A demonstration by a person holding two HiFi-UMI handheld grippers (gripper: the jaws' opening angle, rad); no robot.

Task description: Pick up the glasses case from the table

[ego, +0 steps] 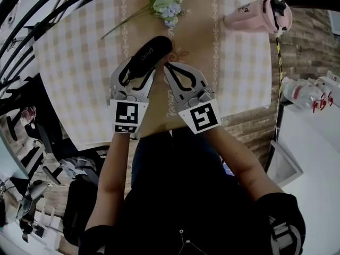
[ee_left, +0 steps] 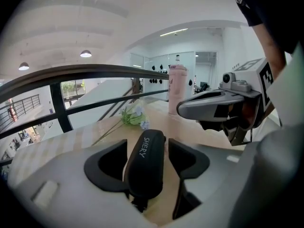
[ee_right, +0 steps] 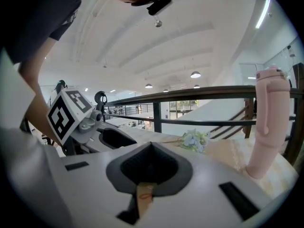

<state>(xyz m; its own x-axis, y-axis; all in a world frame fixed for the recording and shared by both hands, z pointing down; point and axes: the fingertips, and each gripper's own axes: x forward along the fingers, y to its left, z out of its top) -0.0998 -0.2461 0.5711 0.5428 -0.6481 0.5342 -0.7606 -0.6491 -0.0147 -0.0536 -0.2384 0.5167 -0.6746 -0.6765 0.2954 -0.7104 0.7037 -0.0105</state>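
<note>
My L gripper (ego: 141,69) and R gripper (ego: 169,67) are pale grey metal w/ black jaw liners; each carries a white marker cube (ego: 127,117) at the rear w/ black square patterns; the person's top (ego: 180,195) is dark, short-sleeved.

"SHERY": white capitals along black glasses case (ee_left: 145,163). Red script on pink bottle (ego: 258,16): too small to read. Script on table runner (ego: 197,36): partly covered, illegible.
</note>
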